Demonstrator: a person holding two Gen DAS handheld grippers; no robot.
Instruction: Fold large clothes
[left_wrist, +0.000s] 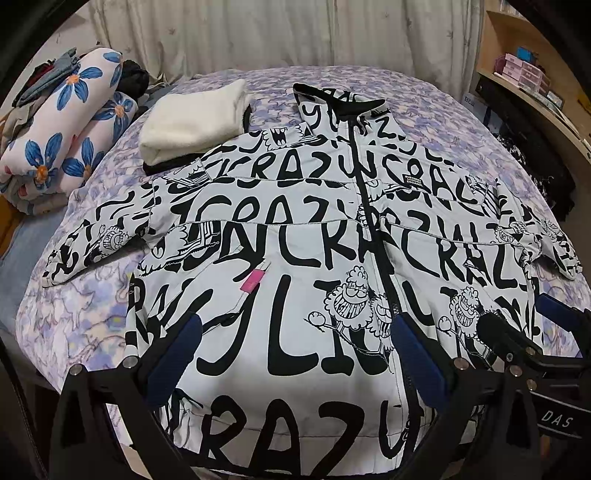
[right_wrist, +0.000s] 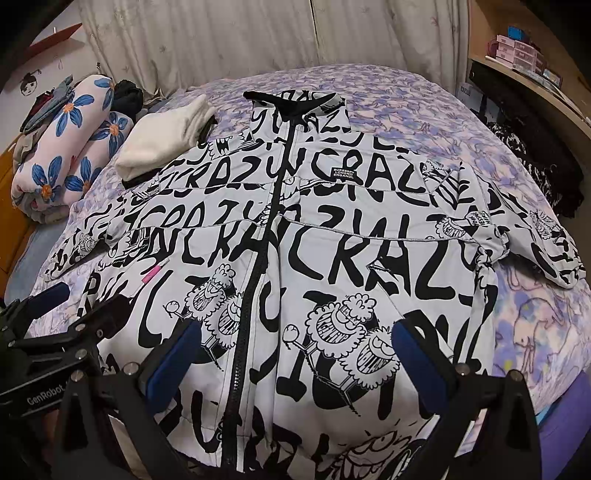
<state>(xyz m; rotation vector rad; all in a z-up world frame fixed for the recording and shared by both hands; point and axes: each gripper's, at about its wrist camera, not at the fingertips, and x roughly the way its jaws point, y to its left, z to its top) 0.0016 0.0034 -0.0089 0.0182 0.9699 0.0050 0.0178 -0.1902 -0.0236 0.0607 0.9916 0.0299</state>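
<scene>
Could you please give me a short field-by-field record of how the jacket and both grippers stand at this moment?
garment: printed jacket, front up, zipped, spread flat
sleeves: both out to the sides, unfolded
surface: purple bedspread
left gripper: open above the lower hem, holding nothing
right gripper: open above the lower hem, holding nothing
beside the jacket: folded white garment, its edge under the jacket shoulder
fold progress: none yet
</scene>
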